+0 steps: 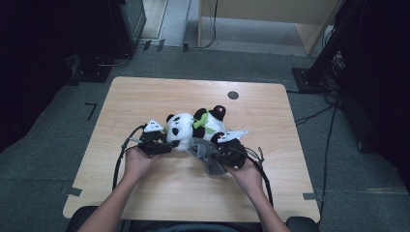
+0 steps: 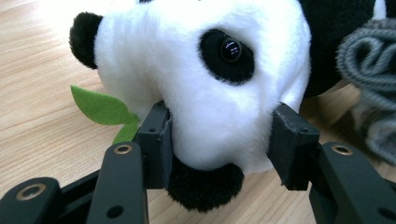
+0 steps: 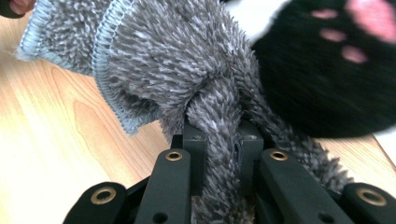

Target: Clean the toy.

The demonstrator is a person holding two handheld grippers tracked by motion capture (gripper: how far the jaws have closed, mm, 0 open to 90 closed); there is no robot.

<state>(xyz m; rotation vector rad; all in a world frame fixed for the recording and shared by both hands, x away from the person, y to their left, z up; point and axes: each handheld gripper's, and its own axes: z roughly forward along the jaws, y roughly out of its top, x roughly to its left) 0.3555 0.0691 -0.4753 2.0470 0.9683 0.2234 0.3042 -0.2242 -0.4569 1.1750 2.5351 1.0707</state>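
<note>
Left tongs (image 2: 219,140) clamp the panda's head (image 2: 205,70); right tongs (image 3: 222,140) pinch the grey cloth (image 3: 187,70) just beside its paw (image 3: 327,74)

Overhead camera looks down; claw cameras sit close, sharing the panda (image 1: 181,129).

My left gripper (image 1: 157,143) pinches the panda's (image 1: 181,128) head, my right gripper (image 1: 231,151) clamps the grey cloth (image 1: 205,153) just beside it, mid-counter (image 1: 145,96).
</note>
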